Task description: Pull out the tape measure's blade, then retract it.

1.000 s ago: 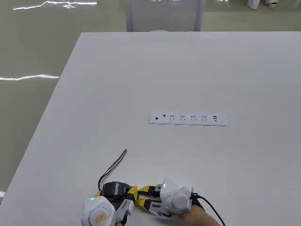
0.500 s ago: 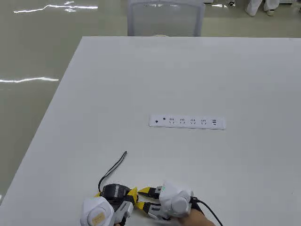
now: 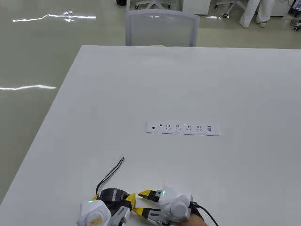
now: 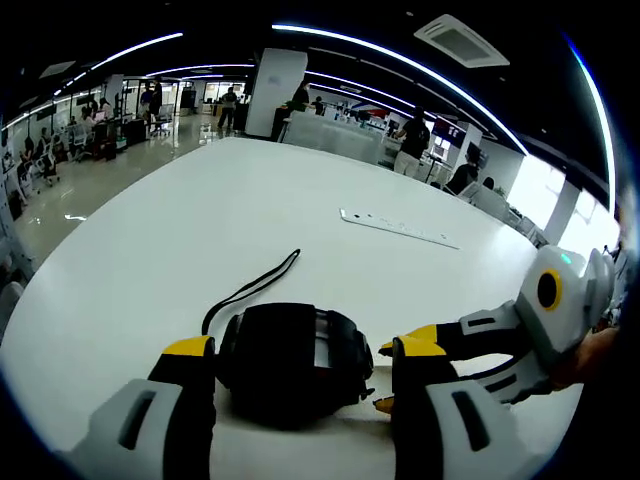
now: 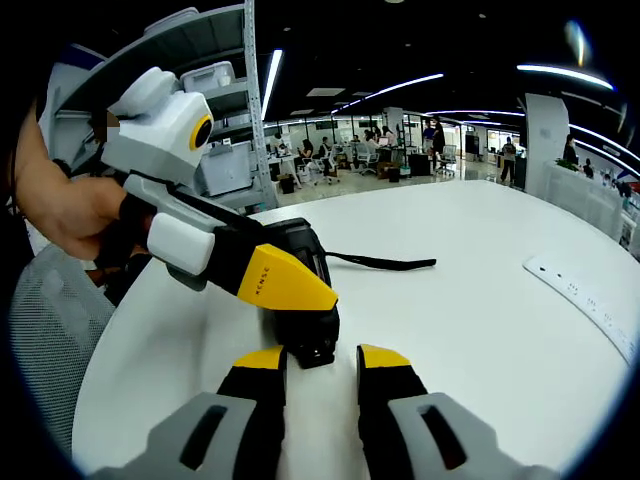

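- Since a second ago nothing on the table (image 3: 188, 84) has shifted. The head camera has pitched up, so more of the chair (image 3: 160, 29) shows. The tape measure (image 3: 114, 195) and both grippers sit where they did.
- The tape measure is a black case lying flat at the near edge of the table, left of centre, between the two grippers.
- In the head view its long axis runs left-right. The blade mouth faces right, toward the right gripper (image 5: 322, 358).
- The blade tab (image 5: 311, 354) sits at the case mouth.
- A black strap (image 3: 110, 173) trails from the case toward the far side, curving slightly right, and lies loose on the table.
- The left gripper (image 4: 305, 350) has its jaws spread wide across the case, one yellow tip on each side, gripping it.
- The right gripper's jaws are narrow with a small gap. Its tips flank the blade tab, and bare table shows between the tab and one jaw, so it is not clamped.
- A black cable (image 3: 207, 215) runs off the right gripper to the near right.
- The table is plain white. A white power strip (image 3: 182, 128) lies flat mid-table, well apart from the grippers, long axis left-right.
- A grey mesh chair stands at the far edge. The floor (image 3: 33, 47) is glossy greenish and streaked with light reflections.
- The gripper views show an open office with ceiling light strips, shelving and distant people.
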